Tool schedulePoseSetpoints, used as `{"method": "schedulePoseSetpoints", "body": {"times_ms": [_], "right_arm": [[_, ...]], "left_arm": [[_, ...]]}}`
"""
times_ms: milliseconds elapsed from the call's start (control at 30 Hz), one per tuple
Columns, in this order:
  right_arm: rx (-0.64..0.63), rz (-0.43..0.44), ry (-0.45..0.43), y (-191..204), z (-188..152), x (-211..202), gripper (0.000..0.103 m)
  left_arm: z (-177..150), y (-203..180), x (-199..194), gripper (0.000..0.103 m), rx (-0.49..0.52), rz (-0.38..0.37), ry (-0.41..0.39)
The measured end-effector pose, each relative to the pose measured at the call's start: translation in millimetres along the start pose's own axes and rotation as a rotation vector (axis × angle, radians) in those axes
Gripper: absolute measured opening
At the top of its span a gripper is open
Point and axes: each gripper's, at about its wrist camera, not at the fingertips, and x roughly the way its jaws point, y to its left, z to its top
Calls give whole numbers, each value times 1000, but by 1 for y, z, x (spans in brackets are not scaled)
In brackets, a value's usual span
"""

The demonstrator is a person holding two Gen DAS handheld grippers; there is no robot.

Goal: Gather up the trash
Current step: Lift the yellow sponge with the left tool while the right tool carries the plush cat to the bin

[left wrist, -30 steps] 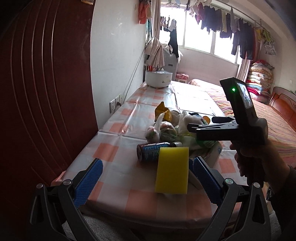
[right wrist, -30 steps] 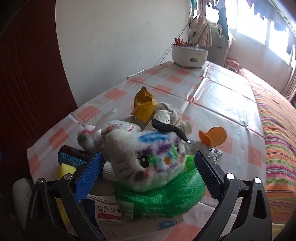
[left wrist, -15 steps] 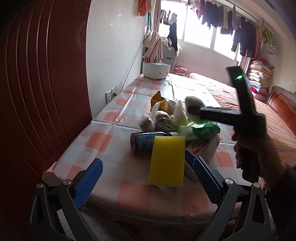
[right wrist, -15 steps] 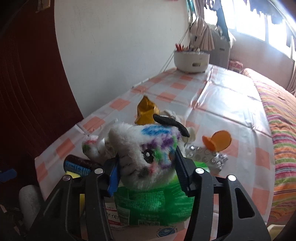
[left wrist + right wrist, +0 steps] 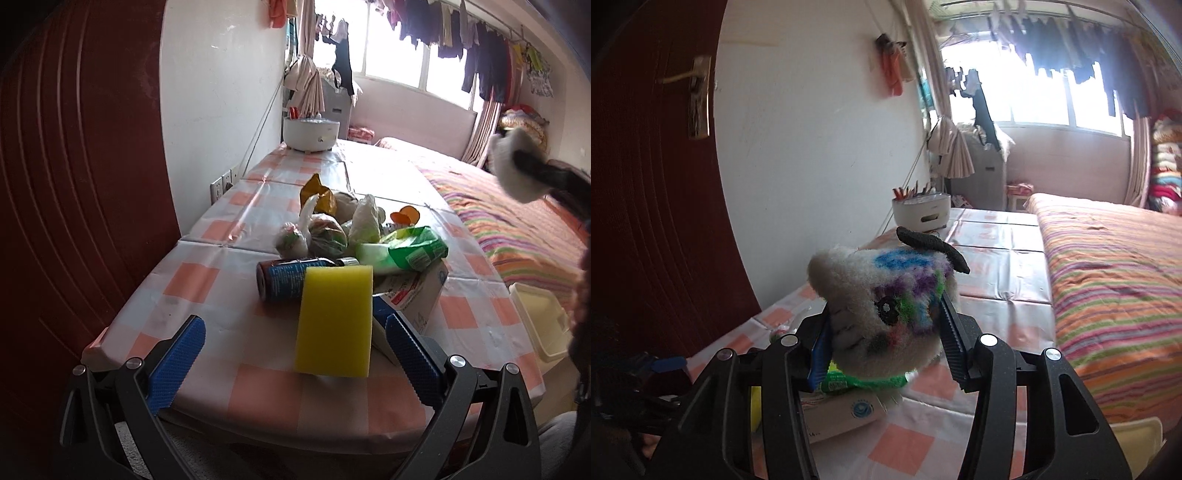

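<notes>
Above checkered table (image 5: pixel 997 258), right jaws pinch fluffy rainbow-scribbled white plush (image 5: pixel 882 314); left jaws gape.

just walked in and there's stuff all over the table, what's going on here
A person is clearing trash from a checked table with a handheld gripper in each hand. The right gripper is shut on a fluffy white toy with coloured patches and holds it up off the pile. The left gripper is open, low at the near edge of the table, with a yellow sponge between its jaws but not pinched. A dark can, a green packet, tied bags and wrappers are on the table.
</notes>
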Motion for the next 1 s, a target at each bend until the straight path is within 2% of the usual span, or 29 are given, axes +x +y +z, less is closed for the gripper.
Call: {"method": "schedulePoseSetpoints", "body": {"times_ms": [133,367,500,533,567,633,767,1000], "right_arm": [[18,-12,-13,-9,-8,-11,50],[28,-10,-31,-14,-14,-25,51],[37,-23,-38,-18,-17,-30,51],[45,-27,-42,-21,-18,-31,52],[51,-29,-41,-23,-18,-32,52],[59,-46,-47,-28,-19,-34,52],[83,-74,-63,-40,-20,-41,53],[117,-136,-106,-60,-21,-60,53]], "left_arm": [[4,-13,11,95,38,-14,38],[4,-37,53,95,144,30,142],[2,-34,70,95,126,36,177],[1,-32,74,93,120,36,185],[0,-30,77,77,108,33,196],[-1,-26,85,55,85,19,233],[-1,-23,85,55,68,7,220],[10,-29,64,54,75,10,131]]}}
